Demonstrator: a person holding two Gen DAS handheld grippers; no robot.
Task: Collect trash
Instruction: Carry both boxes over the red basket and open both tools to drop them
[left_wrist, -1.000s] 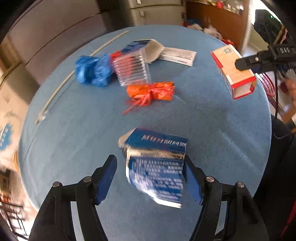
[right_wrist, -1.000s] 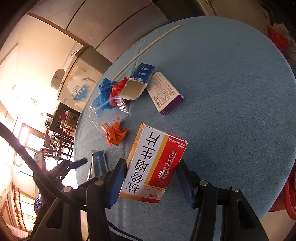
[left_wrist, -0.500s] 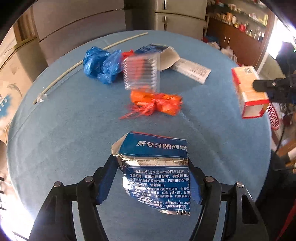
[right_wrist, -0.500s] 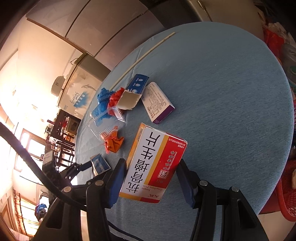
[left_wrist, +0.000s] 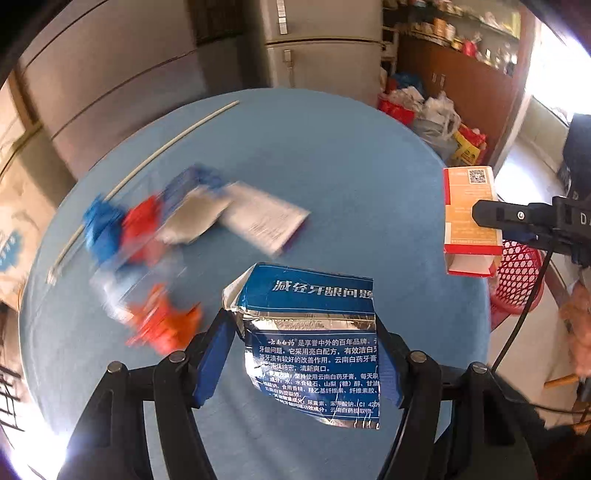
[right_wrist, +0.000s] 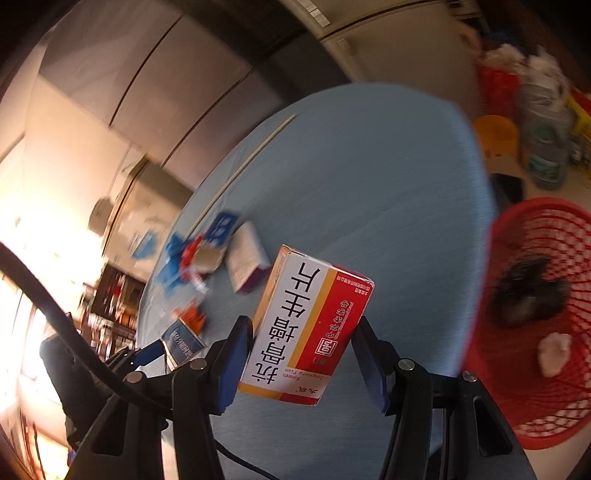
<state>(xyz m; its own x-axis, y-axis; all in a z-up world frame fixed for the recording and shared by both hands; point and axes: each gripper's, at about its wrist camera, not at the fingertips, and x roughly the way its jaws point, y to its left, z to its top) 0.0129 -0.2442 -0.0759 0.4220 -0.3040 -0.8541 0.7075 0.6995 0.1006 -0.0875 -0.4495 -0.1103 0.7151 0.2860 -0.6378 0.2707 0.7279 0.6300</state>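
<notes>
My left gripper (left_wrist: 299, 325) is shut on a torn blue toothpaste box (left_wrist: 314, 350) with a silver inside, held above the round blue table (left_wrist: 351, 177). My right gripper (right_wrist: 303, 325) is shut on a red, white and orange medicine box (right_wrist: 310, 325) near the table's right edge. In the left wrist view that medicine box (left_wrist: 469, 218) hangs just past the edge, over a red mesh basket (left_wrist: 517, 273). The basket (right_wrist: 554, 424) stands on the floor and holds dark and white scraps. Blurred trash lies on the table: a blue bag (left_wrist: 99, 225), an orange wrapper (left_wrist: 162, 321), a white carton (left_wrist: 266, 218).
A thin white rod (left_wrist: 147, 162) lies along the table's far left. Beyond the table stand a fridge (left_wrist: 321, 48) and full plastic bags (left_wrist: 432, 114) on the floor. A water bottle (right_wrist: 546, 147) and an orange tub (right_wrist: 495, 136) sit behind the basket.
Both grippers have swung to the right with their boxes still gripped. The trash pile has slid left in both views, and the red basket has come into the right wrist view.
</notes>
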